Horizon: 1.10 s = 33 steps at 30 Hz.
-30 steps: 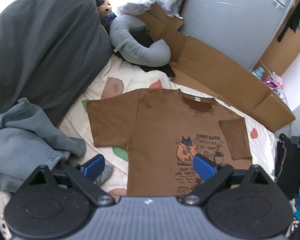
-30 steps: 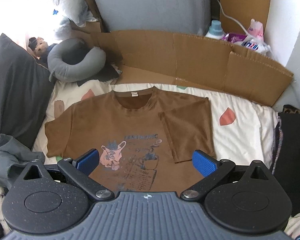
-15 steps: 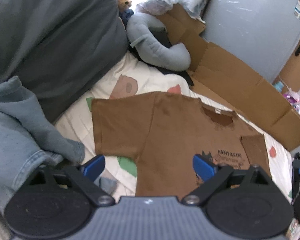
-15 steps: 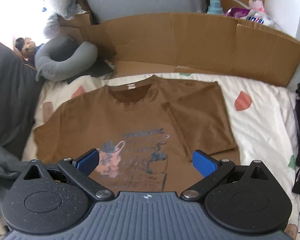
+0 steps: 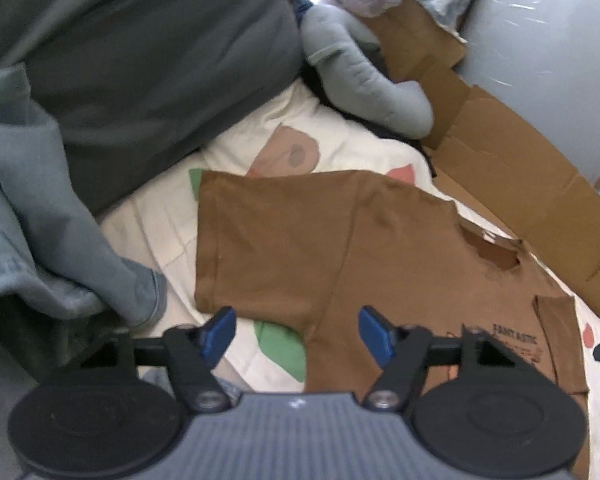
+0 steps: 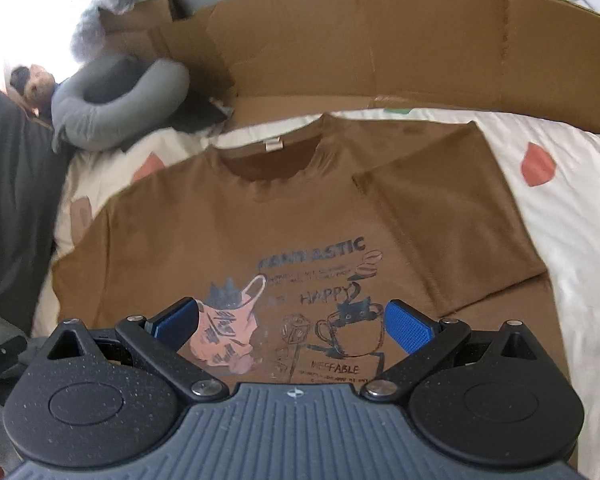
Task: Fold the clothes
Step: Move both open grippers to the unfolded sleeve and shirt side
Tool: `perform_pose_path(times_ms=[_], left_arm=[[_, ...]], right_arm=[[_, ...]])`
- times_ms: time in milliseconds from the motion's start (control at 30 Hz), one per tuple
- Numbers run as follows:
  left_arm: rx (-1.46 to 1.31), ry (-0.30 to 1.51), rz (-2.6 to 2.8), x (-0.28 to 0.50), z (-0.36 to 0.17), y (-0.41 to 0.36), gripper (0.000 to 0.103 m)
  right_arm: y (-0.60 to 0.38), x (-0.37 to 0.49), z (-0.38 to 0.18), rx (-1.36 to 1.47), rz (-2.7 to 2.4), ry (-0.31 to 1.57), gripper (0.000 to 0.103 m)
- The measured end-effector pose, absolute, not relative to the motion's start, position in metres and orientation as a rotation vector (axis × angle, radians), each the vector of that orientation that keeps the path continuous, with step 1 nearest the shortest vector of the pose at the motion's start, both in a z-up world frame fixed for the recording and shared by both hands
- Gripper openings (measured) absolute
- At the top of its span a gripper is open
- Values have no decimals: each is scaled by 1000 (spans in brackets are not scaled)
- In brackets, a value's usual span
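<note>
Both grippers lower now, brown T-shirt [image 6: 300, 208] just beyond (jaws parted).

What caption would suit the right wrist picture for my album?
Right gripper, jaws open and empty, poised above a brown T-shirt spread on a bed, one sleeve already folded in.

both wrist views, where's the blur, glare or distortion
Left wrist view: blown-out white glare at top centre, motion blur on the grey pillow, fisheye bending of the cardboard. Right wrist view: glare washes out the top left corner, the neck pillow is soft, the brown t-shirt print stays readable, the cardboard edge bows.
</note>
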<state>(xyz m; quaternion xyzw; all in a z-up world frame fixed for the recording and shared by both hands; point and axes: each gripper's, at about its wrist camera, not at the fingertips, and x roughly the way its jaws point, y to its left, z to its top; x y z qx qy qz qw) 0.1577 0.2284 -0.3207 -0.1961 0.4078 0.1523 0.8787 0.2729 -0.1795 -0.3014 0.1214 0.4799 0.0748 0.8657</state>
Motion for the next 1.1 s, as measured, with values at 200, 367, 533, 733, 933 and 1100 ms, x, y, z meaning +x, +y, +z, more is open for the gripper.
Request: perform_pose_path(times_ms=[200, 367, 533, 733, 933, 1100], left_arm=[[-441, 852, 345, 160, -344, 235, 55], [-509, 838, 370, 164, -360, 243, 52], [-583, 841, 405, 170, -379, 253, 52], [-730, 804, 469, 168, -400, 270, 52], [-812, 779, 496, 172, -411, 279, 52], [-838, 776, 496, 178, -417, 281, 65]], right_arm=[[-163, 276, -322, 240, 179, 996, 102], [-159, 271, -337, 234, 192, 1013, 101], [-159, 265, -349, 217, 203, 1007, 101], [-152, 263, -360, 222, 235, 1023, 100], [-150, 260, -372, 239, 232, 1051, 100], [-148, 260, -372, 250, 224, 1044, 100]])
